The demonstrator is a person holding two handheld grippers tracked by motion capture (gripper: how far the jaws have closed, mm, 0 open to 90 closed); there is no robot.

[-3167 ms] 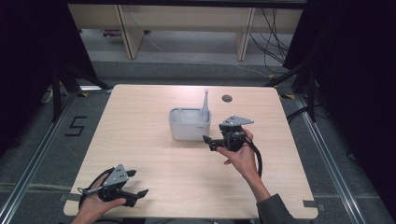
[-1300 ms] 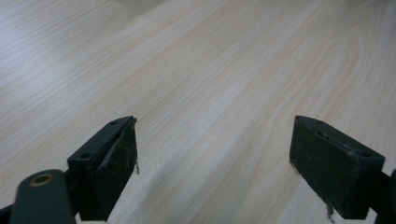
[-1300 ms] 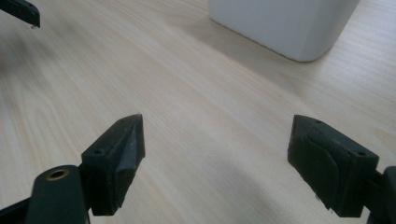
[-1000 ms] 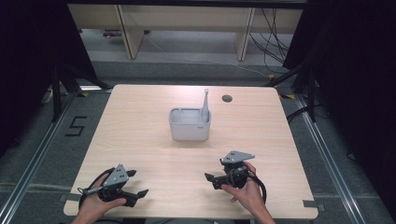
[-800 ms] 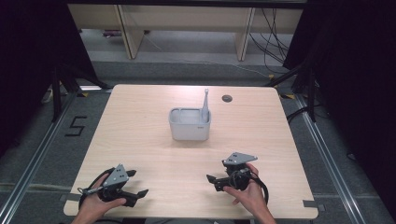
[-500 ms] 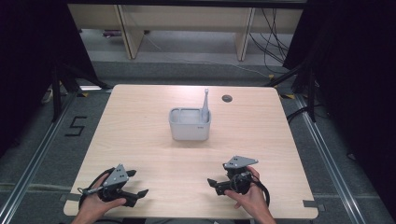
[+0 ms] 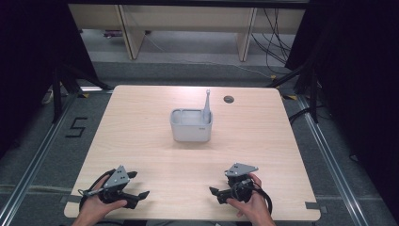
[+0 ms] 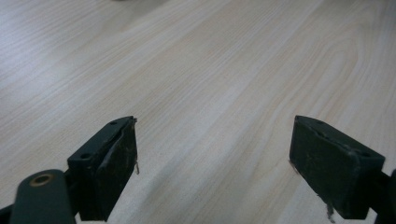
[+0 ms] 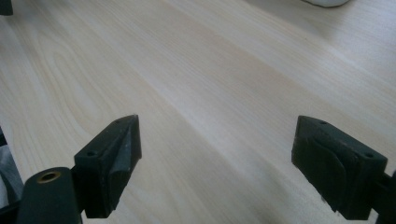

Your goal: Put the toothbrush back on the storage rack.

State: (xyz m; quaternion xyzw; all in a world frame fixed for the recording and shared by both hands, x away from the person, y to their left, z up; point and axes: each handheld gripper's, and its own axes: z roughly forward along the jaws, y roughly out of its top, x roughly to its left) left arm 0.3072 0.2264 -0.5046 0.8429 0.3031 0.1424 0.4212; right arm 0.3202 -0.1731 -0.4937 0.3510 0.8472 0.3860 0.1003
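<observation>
Table [image 7: 141, 136]: light wood; it carries everything you are working with.
Holder [image 7: 190, 129]: grey tub at mid-table, well apart from both of your grippers.
Toothbrush [image 7: 207, 104]: stands upright in the holder's right end, head up.
Left gripper [image 7: 139, 184]: in your hand at the near left edge, released, jaws wide over bare wood.
Right gripper [image 7: 214, 194]: near right edge, likewise released, nothing between its jaws.
</observation>
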